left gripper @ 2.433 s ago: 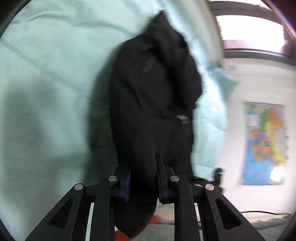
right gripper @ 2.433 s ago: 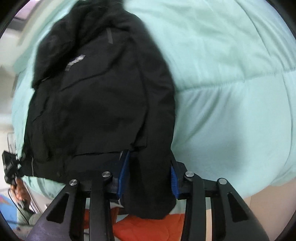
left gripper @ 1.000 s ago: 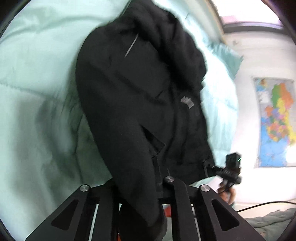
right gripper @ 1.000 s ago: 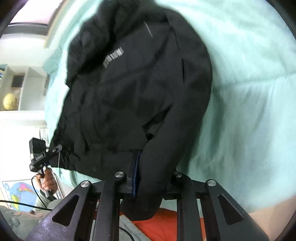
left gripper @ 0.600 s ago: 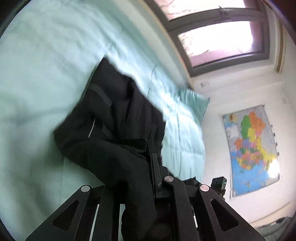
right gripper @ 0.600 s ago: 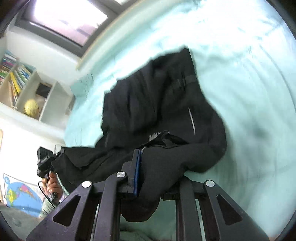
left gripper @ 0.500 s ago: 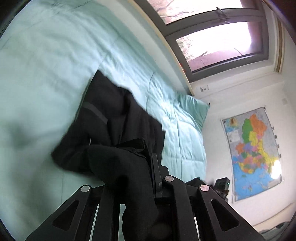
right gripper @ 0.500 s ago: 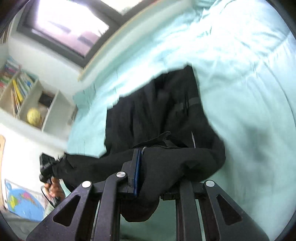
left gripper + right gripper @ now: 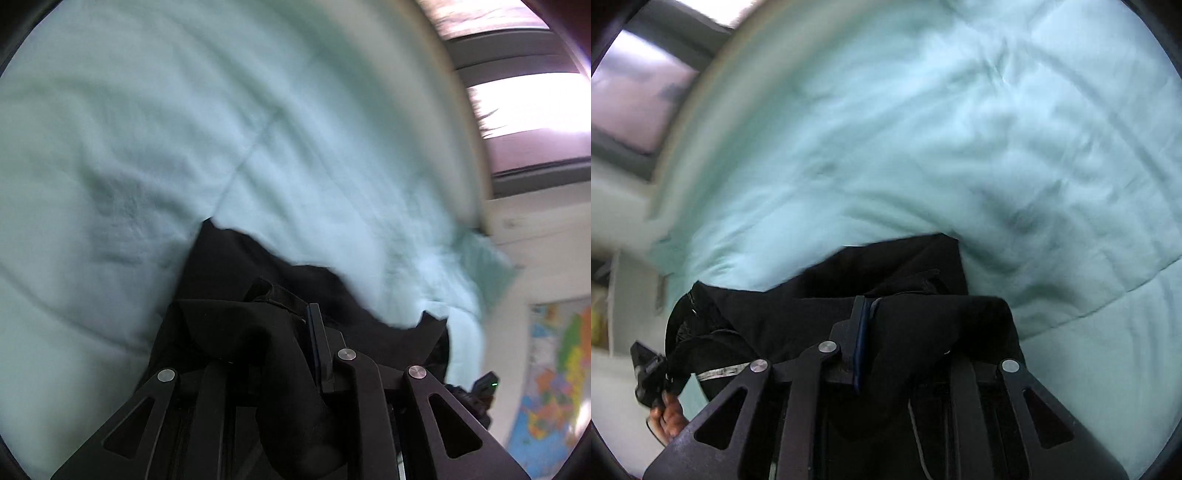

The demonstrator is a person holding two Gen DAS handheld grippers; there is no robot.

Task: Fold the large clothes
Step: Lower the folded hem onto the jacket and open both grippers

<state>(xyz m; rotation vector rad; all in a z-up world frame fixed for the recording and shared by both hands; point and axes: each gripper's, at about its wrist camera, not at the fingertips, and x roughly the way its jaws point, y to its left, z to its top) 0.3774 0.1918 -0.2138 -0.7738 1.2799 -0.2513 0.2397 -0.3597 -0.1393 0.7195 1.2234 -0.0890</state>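
Since half a second ago the black jacket (image 9: 258, 280) has dropped toward 6 o'clock, bunched low on the bed (image 9: 184, 129), and I note left tongs (image 9: 280, 343) and right tongs (image 9: 905, 332) pinching its hem, suggesting the fold-over is underway.

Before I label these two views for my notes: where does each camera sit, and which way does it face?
Left wrist: on the left gripper, facing along its fingers over the black jacket and mint duvet; window and map at right.
Right wrist: on the right gripper, facing the same duvet; the left hand shows at lower left.
Shared: jacket and duvet; each gripper is shut on the jacket.
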